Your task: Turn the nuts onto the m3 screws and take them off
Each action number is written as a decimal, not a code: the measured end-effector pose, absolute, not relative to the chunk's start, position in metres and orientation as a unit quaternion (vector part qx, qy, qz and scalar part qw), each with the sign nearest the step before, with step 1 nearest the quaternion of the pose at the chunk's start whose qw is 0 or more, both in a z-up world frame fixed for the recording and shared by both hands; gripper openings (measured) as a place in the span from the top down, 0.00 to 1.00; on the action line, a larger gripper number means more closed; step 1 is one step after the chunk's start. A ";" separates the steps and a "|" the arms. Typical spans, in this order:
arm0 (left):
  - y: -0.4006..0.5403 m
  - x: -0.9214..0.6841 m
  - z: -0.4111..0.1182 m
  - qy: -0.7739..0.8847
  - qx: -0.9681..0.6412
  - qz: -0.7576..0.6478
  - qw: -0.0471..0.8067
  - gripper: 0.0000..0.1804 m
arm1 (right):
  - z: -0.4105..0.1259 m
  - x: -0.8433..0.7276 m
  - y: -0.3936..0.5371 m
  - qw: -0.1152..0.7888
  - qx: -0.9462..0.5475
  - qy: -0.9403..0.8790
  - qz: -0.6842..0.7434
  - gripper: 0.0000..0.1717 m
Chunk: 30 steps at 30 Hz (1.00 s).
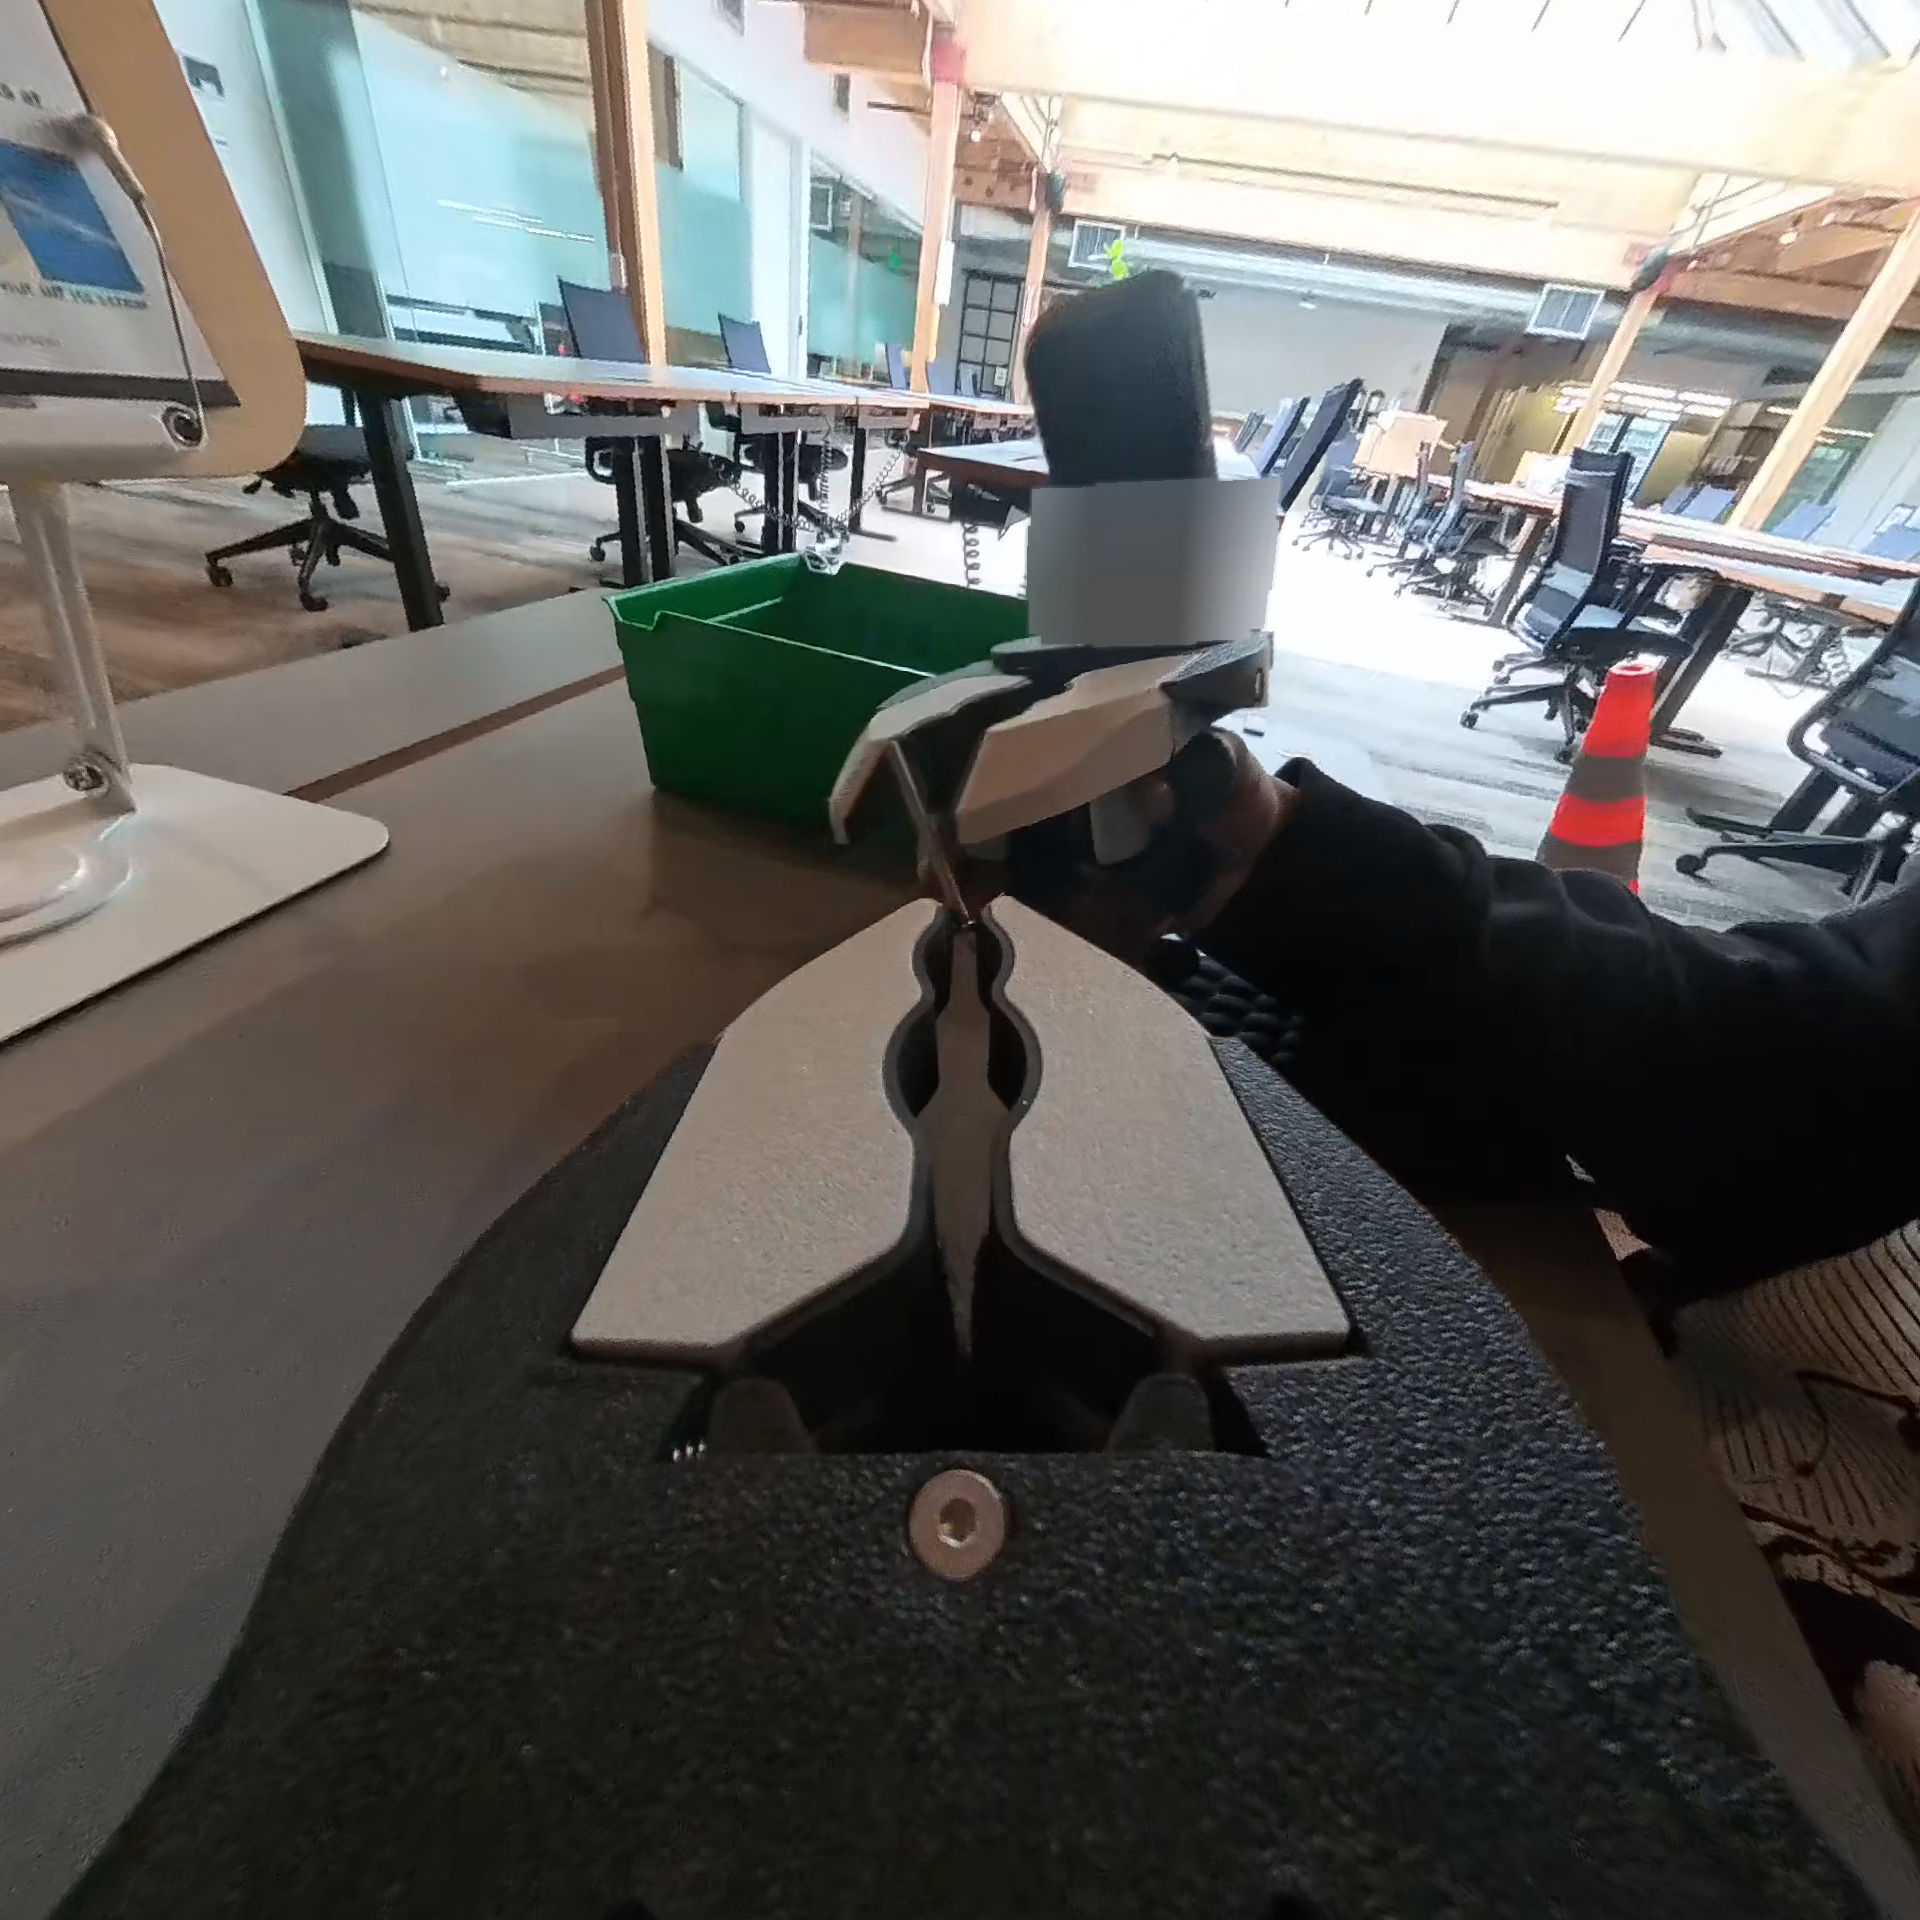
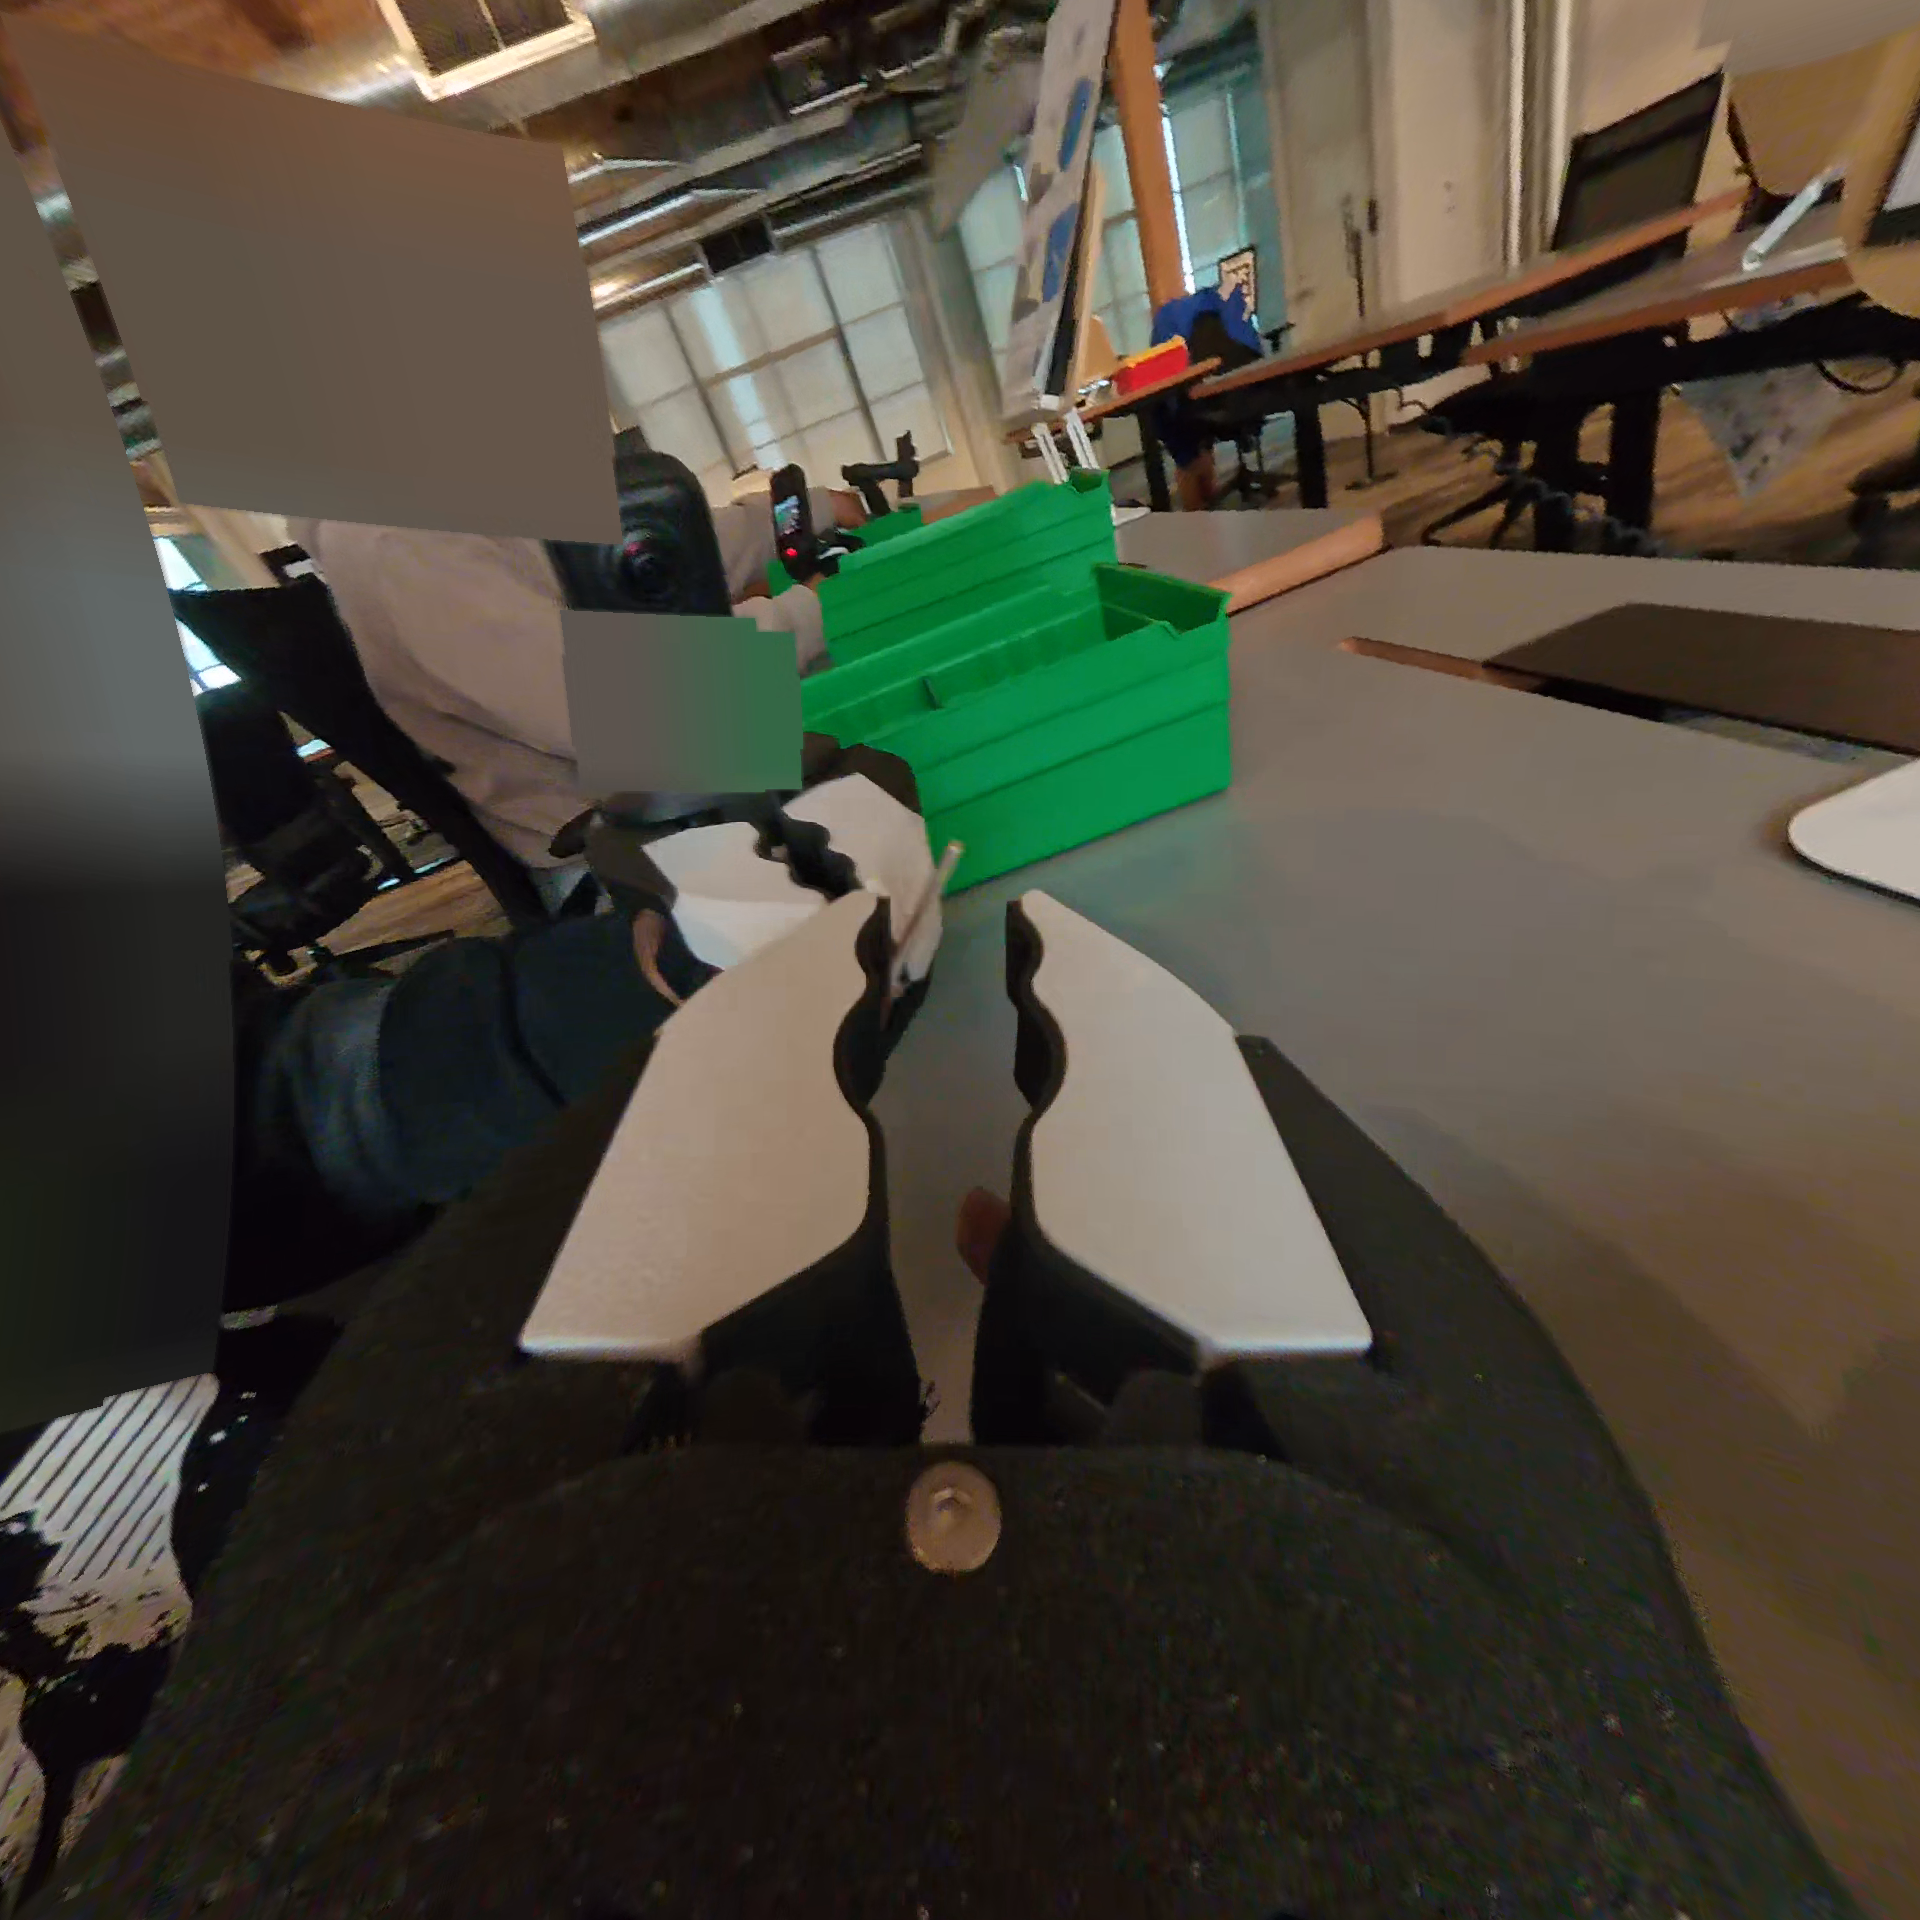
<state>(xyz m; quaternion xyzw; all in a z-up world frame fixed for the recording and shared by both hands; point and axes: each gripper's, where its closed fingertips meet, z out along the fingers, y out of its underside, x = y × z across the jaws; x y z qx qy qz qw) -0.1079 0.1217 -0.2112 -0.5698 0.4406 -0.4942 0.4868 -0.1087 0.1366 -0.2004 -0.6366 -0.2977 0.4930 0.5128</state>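
An open office with timber posts (image 1: 634,177) and ceiling beams, bright daylight pouring in under a pale ceiling. Frosted glass partitions (image 1: 488,208) line the far wall. Long wooden desks (image 1: 623,384) stand in rows with dark swivel chairs (image 1: 1579,582) on a grey floor. An orange-and-grey traffic cone (image 1: 1605,769) stands off the counter's (image 1: 312,935) right edge. Grid windows (image 2: 790,343) and exposed ducts (image 2: 727,135) show behind.
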 end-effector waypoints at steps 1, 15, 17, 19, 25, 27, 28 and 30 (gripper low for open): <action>0.121 -0.108 -0.213 0.444 -0.570 -0.493 0.485 0.98 | -0.198 -0.110 0.134 0.512 -0.630 -0.302 0.500 0.89; 0.107 -0.109 -0.231 0.457 -0.559 -0.543 0.428 0.84 | -0.190 -0.123 0.111 0.547 -0.593 -0.387 0.446 1.00; 0.102 -0.107 -0.232 0.470 -0.548 -0.545 0.427 0.83 | -0.191 -0.124 0.109 0.543 -0.591 -0.395 0.447 0.99; 0.097 -0.104 -0.235 0.484 -0.542 -0.542 0.422 0.83 | -0.194 -0.127 0.107 0.536 -0.593 -0.403 0.447 0.99; 0.095 -0.102 -0.241 0.498 -0.542 -0.529 0.422 0.88 | -0.207 -0.131 0.108 0.513 -0.612 -0.418 0.434 0.99; 0.095 -0.103 -0.239 0.494 -0.541 -0.534 0.422 0.88 | -0.209 -0.132 0.107 0.509 -0.613 -0.421 0.433 0.99; 0.095 -0.103 -0.239 0.492 -0.541 -0.535 0.422 0.89 | -0.209 -0.132 0.107 0.509 -0.613 -0.421 0.434 0.99; 0.095 -0.103 -0.238 0.491 -0.541 -0.537 0.422 0.89 | -0.210 -0.132 0.107 0.507 -0.614 -0.421 0.433 0.99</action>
